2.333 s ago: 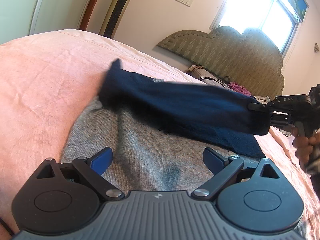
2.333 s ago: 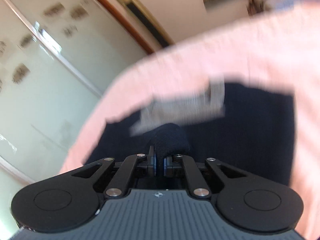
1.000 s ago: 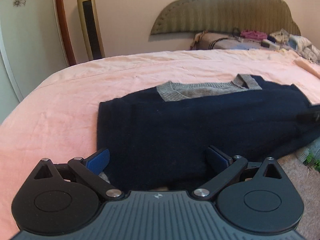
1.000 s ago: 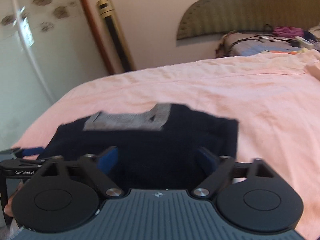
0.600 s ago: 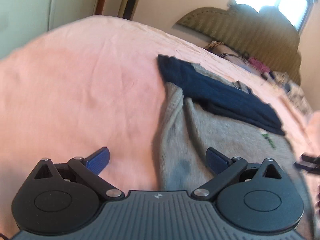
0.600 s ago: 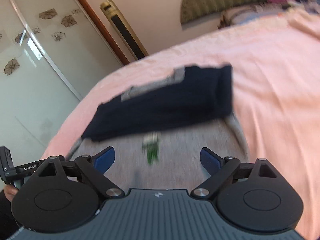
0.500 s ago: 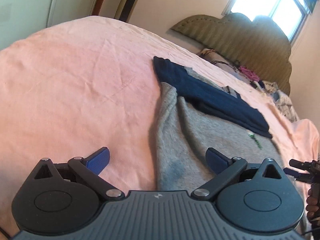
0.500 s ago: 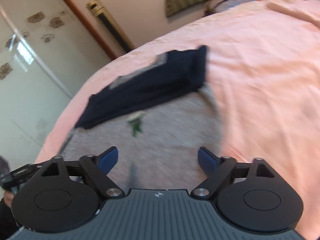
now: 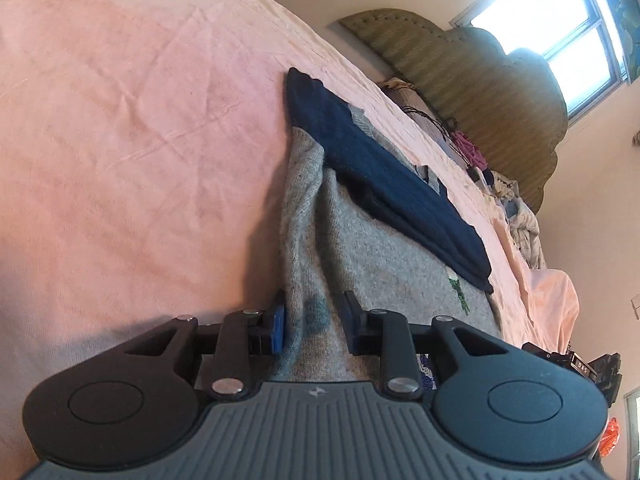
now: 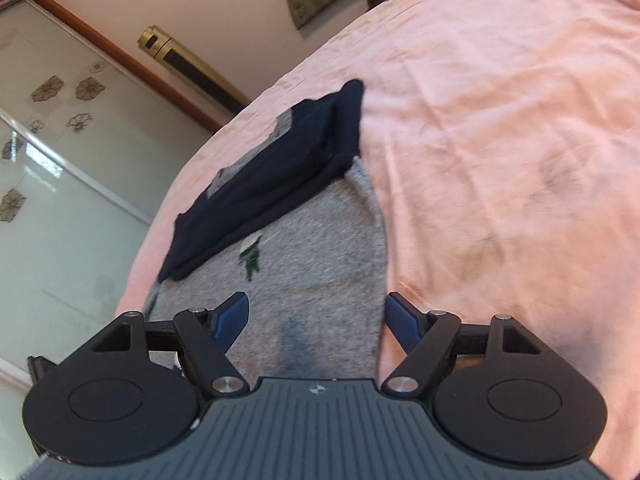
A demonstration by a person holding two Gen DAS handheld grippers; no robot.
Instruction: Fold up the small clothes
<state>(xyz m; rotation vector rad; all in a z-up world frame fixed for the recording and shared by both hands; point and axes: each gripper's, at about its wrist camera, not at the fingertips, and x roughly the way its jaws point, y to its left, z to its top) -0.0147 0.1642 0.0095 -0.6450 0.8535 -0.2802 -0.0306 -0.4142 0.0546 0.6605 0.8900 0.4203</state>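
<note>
Left wrist view, L to R:
- Bed (image 9: 120,140): pink sheet, filled left half and upper left of frame.
- Left tool (image 9: 314,320): bottom centre, jaws partly closed w/ a raised fold of the grey edge between them; left pad touched the cloth, right pad just beside it; not clamped tight.
- Sweater (image 9: 380,256): grey knit body, centre frame, lying on bed; navy sleeves folded across its upper part, running to centre right. Small green motif on the grey near the navy edge.
- Headboard (image 9: 480,72): olive, upper right, window above it.
- Right tool, far lower right edge: only partly seen.

Right wrist view, L to R:
- Wardrobe door (image 10: 48,200): pale, flower print, left side.
- Sweater: centre, navy part up-left, grey hem near the bottom.
- Right tool (image 10: 318,320): bottom centre, jaws spread wide, holding nothing; grey hem lay between pads.
- Bed: pink, right half.
</note>
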